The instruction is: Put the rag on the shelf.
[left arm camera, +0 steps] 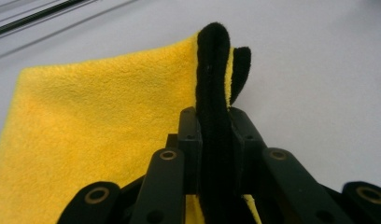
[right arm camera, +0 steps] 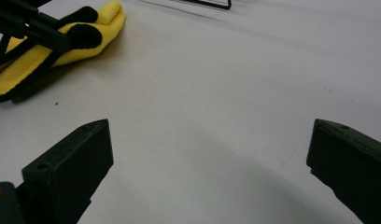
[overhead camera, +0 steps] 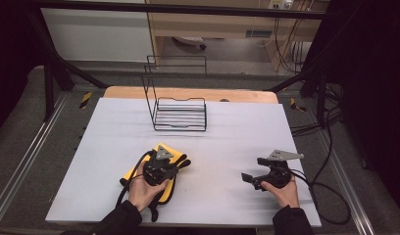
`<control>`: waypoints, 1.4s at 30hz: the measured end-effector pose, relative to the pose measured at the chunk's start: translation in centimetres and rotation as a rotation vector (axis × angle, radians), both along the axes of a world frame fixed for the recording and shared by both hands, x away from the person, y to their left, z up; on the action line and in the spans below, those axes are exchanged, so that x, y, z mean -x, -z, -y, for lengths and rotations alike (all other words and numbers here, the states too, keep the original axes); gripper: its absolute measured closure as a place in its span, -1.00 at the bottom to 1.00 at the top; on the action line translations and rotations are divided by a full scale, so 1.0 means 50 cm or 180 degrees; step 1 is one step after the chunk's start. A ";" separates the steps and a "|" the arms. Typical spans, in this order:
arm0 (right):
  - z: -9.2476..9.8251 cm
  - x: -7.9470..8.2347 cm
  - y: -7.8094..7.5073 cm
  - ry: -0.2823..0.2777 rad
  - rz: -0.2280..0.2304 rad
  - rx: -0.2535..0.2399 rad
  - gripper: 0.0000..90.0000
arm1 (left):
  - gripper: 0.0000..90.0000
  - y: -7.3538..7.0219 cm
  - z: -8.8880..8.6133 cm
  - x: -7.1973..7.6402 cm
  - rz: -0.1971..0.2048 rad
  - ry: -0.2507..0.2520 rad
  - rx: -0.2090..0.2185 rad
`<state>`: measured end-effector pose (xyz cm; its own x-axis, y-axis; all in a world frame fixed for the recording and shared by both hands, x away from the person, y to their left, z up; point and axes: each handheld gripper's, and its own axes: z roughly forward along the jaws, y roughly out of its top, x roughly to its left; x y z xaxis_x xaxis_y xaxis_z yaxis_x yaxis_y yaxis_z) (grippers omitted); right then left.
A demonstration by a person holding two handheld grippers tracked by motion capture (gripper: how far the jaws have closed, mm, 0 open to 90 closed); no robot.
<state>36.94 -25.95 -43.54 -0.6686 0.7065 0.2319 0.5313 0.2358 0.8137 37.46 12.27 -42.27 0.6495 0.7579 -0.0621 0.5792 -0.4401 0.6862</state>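
Note:
A yellow cloth with a black border [overhead camera: 169, 188] lies on the pale table at the front left. My left gripper [overhead camera: 182, 163] is shut on its black edge [left arm camera: 215, 93], which stands pinched upright between the two pads while the yellow face [left arm camera: 95, 121] spreads to the left. The cloth [right arm camera: 58, 51] also lies at the upper left in the right gripper view, with the left gripper's jaws across it. My right gripper [overhead camera: 248, 178] rests at the front right, held by a hand, its jaws wide open over bare table with nothing between the pads [right arm camera: 72, 168].
A black wire rack [overhead camera: 179, 105] stands at the back middle of the table [overhead camera: 237, 127]. Cables [overhead camera: 330, 191] trail off the right edge. A wooden board edge [overhead camera: 188, 93] shows behind the pale surface, and dark frame bars flank both sides.

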 end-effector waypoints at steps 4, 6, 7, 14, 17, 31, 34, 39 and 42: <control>-0.003 0.001 -0.001 0.0002 0.0029 0.0014 -0.97 | 0.60 0.019 0.004 -0.008 -0.0047 0.0069 0.0000; -0.007 0.001 -0.003 0.0005 0.0038 0.0011 -0.97 | 0.47 0.020 0.002 -0.008 -0.0040 0.0148 0.0021; -0.009 0.001 -0.004 0.0014 0.0039 0.0016 -0.97 | 0.39 0.017 0.000 -0.007 -0.0055 0.0177 0.0038; -0.040 0.003 -0.014 0.0024 0.0053 0.0029 -0.95 | -0.09 -0.023 -0.046 0.001 -0.0029 0.0321 0.0088; -0.060 0.003 -0.019 0.0043 0.0040 0.0056 -0.93 | -0.19 -0.041 -0.089 0.005 0.0032 0.0304 0.0098; -0.207 0.013 -0.028 0.0016 -0.0025 0.0165 -0.75 | 0.00 -0.018 -0.294 0.006 -0.0060 0.0047 0.0131; -0.252 0.015 -0.025 -0.0093 -0.0078 0.0169 -0.71 | 0.15 -0.006 -0.298 0.010 -0.0193 0.0107 0.0114; -0.322 0.018 -0.016 -0.0153 -0.0100 0.0165 -0.61 | 0.22 0.019 -0.287 0.017 -0.0290 0.0200 -0.0048; -0.345 0.019 -0.007 -0.0136 -0.0133 0.0134 -0.59 | 0.24 0.020 -0.289 0.019 -0.0304 0.0169 -0.0040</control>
